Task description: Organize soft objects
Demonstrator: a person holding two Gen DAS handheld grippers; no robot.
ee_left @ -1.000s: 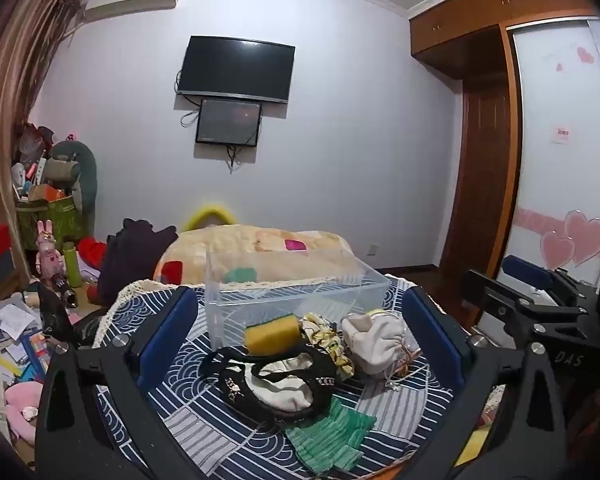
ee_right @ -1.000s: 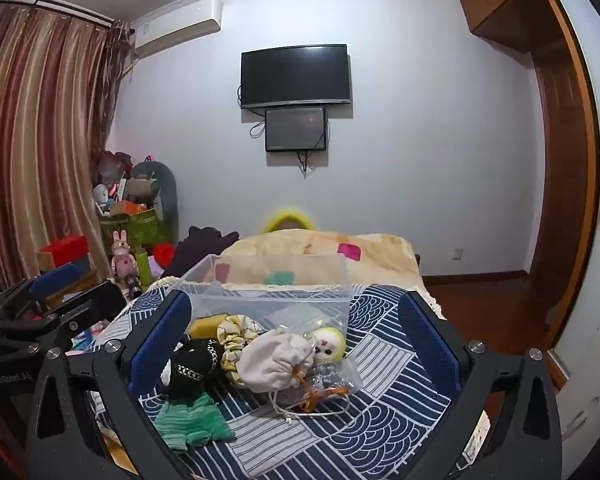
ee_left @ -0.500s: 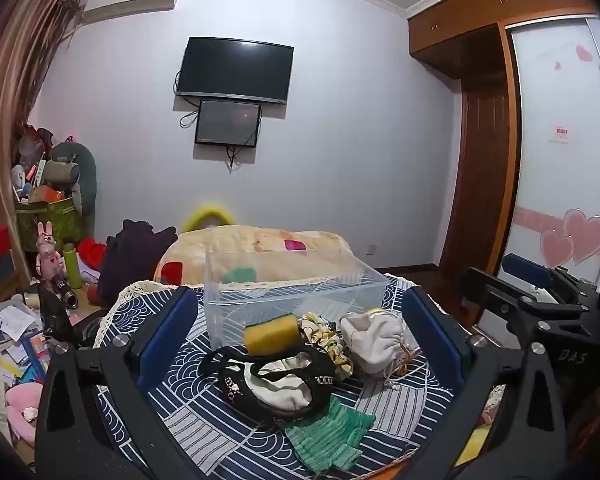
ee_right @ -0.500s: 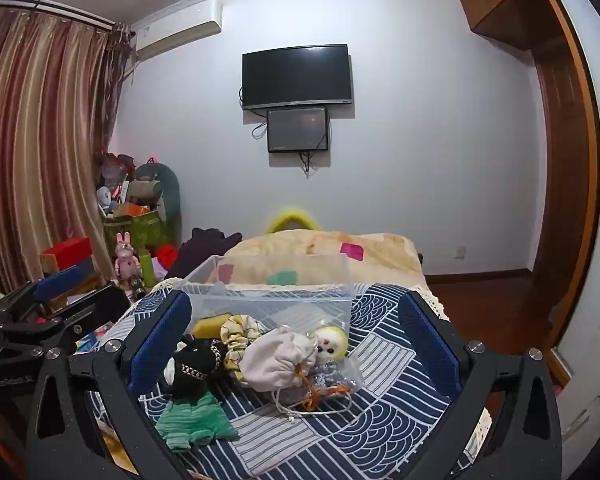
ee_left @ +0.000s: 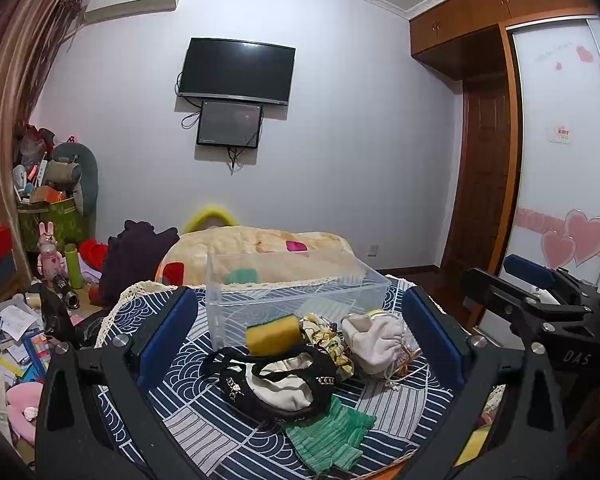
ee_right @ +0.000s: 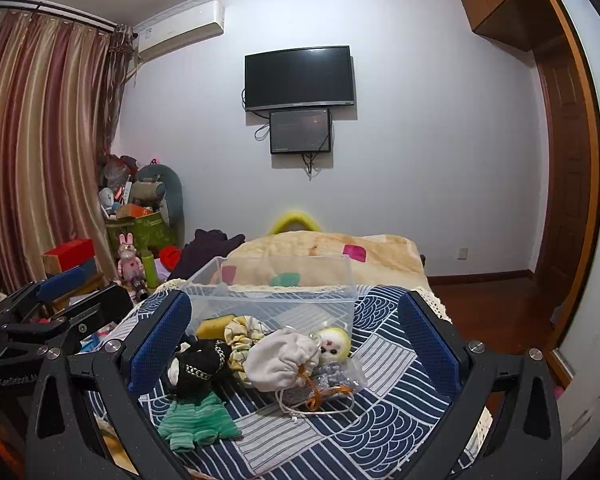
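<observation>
A clear plastic bin point(ee_left: 300, 292) point(ee_right: 272, 292) stands on a small table with a blue patterned cloth point(ee_left: 204, 408) point(ee_right: 380, 432). In front of it lie a yellow sponge point(ee_left: 272, 334) point(ee_right: 214, 326), a black and white cloth pouch point(ee_left: 276, 384) point(ee_right: 200, 368), a green knitted glove point(ee_left: 332, 436) point(ee_right: 196, 420), a floral scrunchie point(ee_left: 328, 336) point(ee_right: 244, 332), a white drawstring bag point(ee_left: 374, 342) point(ee_right: 282, 362) and a small yellow-haired doll point(ee_right: 332, 344). My left gripper point(ee_left: 300, 328) and right gripper point(ee_right: 294, 328) are both open and empty, held back from the pile.
A bed with a beige blanket point(ee_left: 260, 248) point(ee_right: 324, 252) lies behind the table. Clutter and toys cover the floor at the left point(ee_left: 28, 320). A wooden wardrobe and door point(ee_left: 484, 184) stand on the right. Each gripper shows at the edge of the other's view.
Both views have shifted very slightly; the objects and both open grippers stay as they were.
</observation>
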